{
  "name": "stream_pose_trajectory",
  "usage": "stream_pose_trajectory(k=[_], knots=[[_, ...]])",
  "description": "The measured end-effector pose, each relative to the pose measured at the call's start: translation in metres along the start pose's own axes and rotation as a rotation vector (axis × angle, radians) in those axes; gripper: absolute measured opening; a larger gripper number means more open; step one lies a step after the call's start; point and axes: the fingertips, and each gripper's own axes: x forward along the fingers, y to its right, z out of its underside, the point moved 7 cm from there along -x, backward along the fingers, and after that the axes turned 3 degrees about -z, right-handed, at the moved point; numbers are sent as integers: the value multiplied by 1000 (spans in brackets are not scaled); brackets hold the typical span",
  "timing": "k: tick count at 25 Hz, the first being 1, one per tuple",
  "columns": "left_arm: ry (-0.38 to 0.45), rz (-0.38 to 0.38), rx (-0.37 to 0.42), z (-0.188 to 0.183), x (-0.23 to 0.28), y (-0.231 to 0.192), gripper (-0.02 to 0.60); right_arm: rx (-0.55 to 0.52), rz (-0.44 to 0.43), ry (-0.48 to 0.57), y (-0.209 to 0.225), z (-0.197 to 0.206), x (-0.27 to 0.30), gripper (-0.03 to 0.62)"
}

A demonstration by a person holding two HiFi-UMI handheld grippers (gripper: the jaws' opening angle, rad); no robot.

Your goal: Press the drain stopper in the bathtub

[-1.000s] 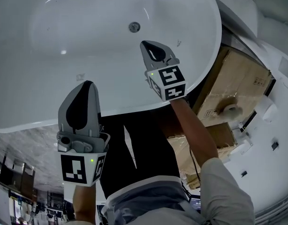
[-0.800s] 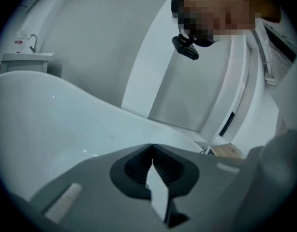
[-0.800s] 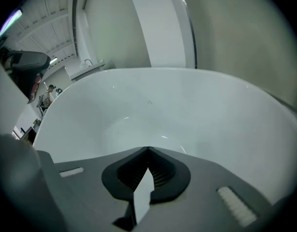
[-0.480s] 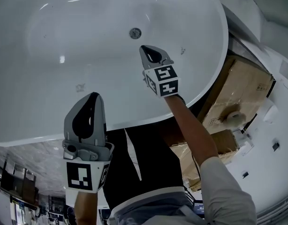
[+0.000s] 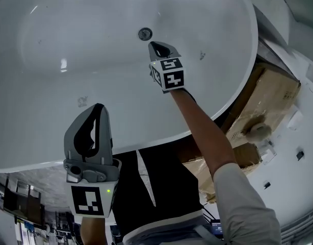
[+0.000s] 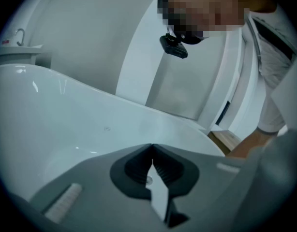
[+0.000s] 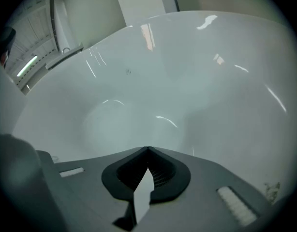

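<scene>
White and glossy, the oval bathtub (image 5: 251,50) fills the upper part of the head view. Its small round metal drain stopper (image 5: 145,33) sits on the tub floor near the top middle. Your right gripper (image 5: 153,45), grey-jawed with a black-and-white marker cube, reaches over the rim into the basin. Its tip is just beside the stopper, slightly below and right of it, and looks clear of it. In the right gripper view the jaws are clenched tip to tip with nothing between them. Your left gripper (image 5: 98,107) hangs at the near rim, well apart from the stopper, its jaws likewise pressed together and empty. Outside the tub on your right lies a brown cardboard box (image 5: 271,93).
</scene>
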Motion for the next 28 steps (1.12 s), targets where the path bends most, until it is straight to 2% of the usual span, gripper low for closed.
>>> stream_pose_trajectory(k=[2,5,13,19,28], knots=[[-17,16,36,3,6,-3,0,14,33,-18,8,9,13,0],[-17,14,44,7,13,-12,0,26,60,-46,15,23,33,0],[-8,1,6,27,31,-17,0,-16,69,-94,22,42,73,-2],[-40,1,-3,51,38,-28,0,34,86,-125,30,56,107,-3],[-35,-8,-35,60,53,-37,0,28,116,-165,37,65,140,-10]])
